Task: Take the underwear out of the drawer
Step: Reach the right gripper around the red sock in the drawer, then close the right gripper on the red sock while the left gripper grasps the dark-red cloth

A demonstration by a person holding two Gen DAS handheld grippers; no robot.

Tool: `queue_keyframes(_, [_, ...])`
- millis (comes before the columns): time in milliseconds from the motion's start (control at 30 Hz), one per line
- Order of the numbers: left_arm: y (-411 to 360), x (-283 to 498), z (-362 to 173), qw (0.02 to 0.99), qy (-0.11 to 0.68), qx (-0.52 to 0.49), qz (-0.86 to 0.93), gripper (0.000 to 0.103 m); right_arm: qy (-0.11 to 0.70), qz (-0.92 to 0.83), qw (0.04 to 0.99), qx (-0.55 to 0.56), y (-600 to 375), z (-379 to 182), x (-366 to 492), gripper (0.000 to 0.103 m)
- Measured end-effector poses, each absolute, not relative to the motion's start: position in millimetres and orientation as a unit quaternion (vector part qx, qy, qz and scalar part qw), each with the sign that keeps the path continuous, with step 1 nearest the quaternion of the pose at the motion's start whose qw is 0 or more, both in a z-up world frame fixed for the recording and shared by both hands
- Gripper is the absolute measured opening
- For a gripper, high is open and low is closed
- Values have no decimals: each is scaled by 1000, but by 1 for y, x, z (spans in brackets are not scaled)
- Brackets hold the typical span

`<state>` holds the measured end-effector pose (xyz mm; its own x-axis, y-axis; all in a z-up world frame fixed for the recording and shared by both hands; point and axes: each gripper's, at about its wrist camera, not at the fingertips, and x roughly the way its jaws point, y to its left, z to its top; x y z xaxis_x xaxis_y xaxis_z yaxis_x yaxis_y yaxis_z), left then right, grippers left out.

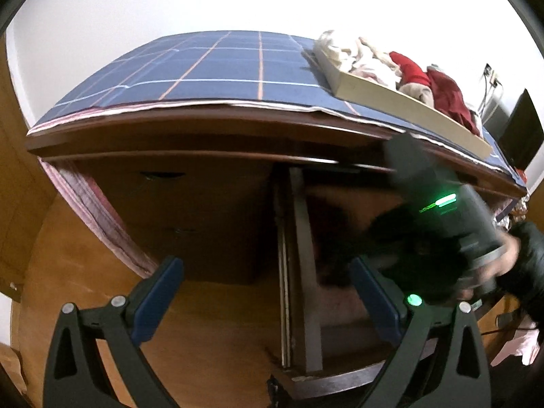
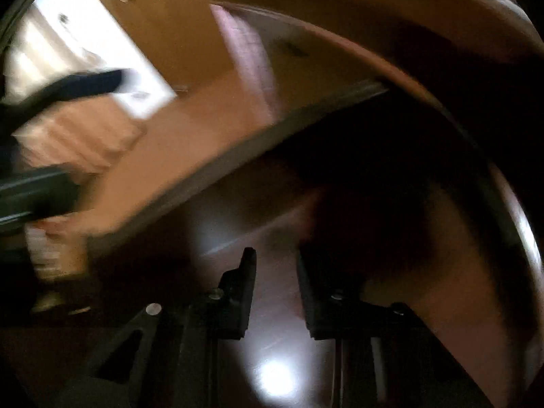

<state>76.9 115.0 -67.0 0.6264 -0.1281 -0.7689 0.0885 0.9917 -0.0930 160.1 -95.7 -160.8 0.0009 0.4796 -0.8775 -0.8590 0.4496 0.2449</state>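
Broadly, finds a brown wooden chest (image 1: 176,204) against a white wall, its top covered by a blue checked cloth (image 1: 217,68). Notes a shallow pale tray (image 1: 408,105) on the right part of that cloth, piled with cream and red clothes (image 1: 442,91). Finds the drawer (image 1: 302,238) on the chest's right side pulled out, its grey side wall running toward the camera.

Records the left gripper (image 1: 268,292) low in front of the chest, jaws spread wide and holding nothing, the drawer's side wall beneath the gap. Records the right gripper (image 2: 275,289) reaching down into the drawer, held by a hand (image 1: 506,255) in a dark sleeve. Sees its jaws drawn close, with only a narrow strip of glossy drawer bottom between the pads.

Makes out a dark heap (image 2: 374,224) inside the drawer, just beside the right-hand finger (image 2: 309,295). Cannot tell through the blur whether this is the underwear, or whether any of it is pinched.
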Motion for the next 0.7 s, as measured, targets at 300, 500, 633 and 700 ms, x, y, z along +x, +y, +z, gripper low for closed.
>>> queue_keyframes(300, [75, 82, -64, 896, 431, 47, -101, 100, 507, 396, 755, -129, -210, -132, 151, 35])
queue_keyframes(500, [21, 96, -63, 881, 433, 104, -159, 100, 555, 286, 781, 4, -266, -159, 165, 40])
queue_keyframes(633, [-9, 115, -81, 856, 470, 136, -168, 95, 568, 238, 787, 30, -281, -175, 166, 40])
queue_keyframes(700, [-17, 123, -92, 840, 494, 145, -169, 95, 576, 238, 781, 41, -272, -180, 159, 40])
